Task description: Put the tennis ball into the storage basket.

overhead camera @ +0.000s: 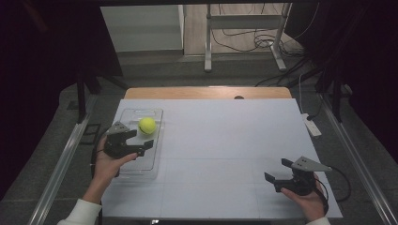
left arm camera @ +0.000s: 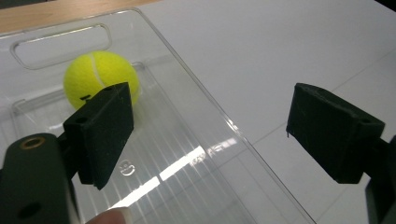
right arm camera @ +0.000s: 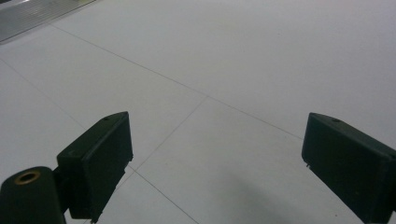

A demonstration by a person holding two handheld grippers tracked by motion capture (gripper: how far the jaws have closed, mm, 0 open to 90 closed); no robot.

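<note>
Tennis ball (overhead camera: 147, 125) resting in the far half of clear plastic tray (overhead camera: 157, 140), on the tray floor, near the end with the cut-out handle (left arm camera: 60, 44). Tray lying flat on left side of white table (overhead camera: 225, 150)

Left gripper (overhead camera: 141, 139) held over the near part of the tray, pointing across it; jaws wide apart, nothing between them. In left gripper view (left arm camera: 205, 135) the ball (left arm camera: 100, 77) sitting beyond and partly behind the left-hand jaw, apart from both pads; tray rim crossing the gap between the jaws

Right gripper (overhead camera: 276, 170) low over bare table at the near right, well apart from the tray. In right gripper view (right arm camera: 215, 163) jaws spread wide, bare white surface and thin seam lines beyond them, no grip on anything

Judgement on progress: ball lying in the tray and in no grip. Either a placement just finished with the release done, or a pick-up not yet started; cannot tell which from this moment alone. Nothing else on the table to move

Hard to make out: tray walls nearly invisible in the high view, traced by glare and edges. Lower part of the ball covered by the jaw in left gripper view. Fingertip (left arm camera: 112, 217) cut off at that view's bottom edge. Dark surroundings on both sides unreadable
</note>
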